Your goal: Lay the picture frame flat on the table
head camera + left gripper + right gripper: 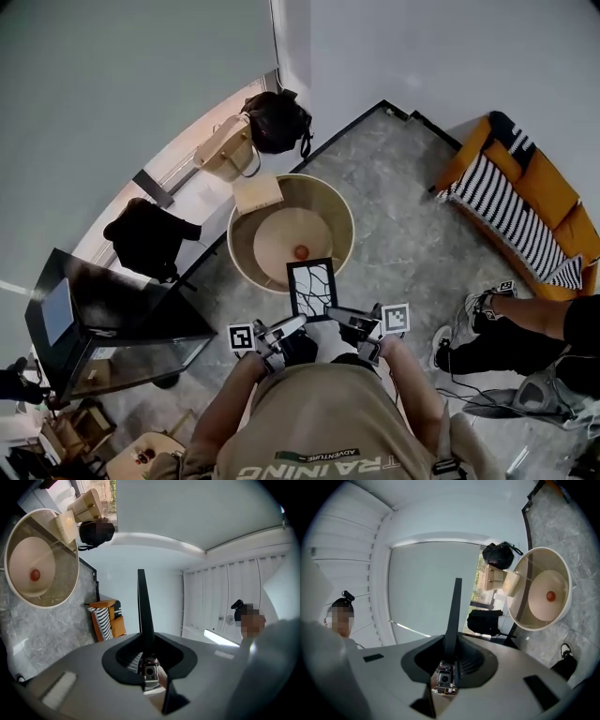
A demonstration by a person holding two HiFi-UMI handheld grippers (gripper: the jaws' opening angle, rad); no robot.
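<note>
Picture frame (312, 288) sits at the near rim of the round table (246, 246), not flat; left gripper (294, 325) is clamped on its lower left edge; right gripper (337, 316) is clamped on its lower right edge; contact with the table cannot be confirmed.

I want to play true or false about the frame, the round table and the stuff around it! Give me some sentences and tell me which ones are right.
1. The left hand-held gripper and the right hand-held gripper both grip the picture frame. True.
2. The small ball at the round table is blue. False: it is orange-red.
3. The sofa is orange and has a striped cushion on it. True.
4. The black bag sits on the sofa. False: it is by the wall, beyond the table.
</note>
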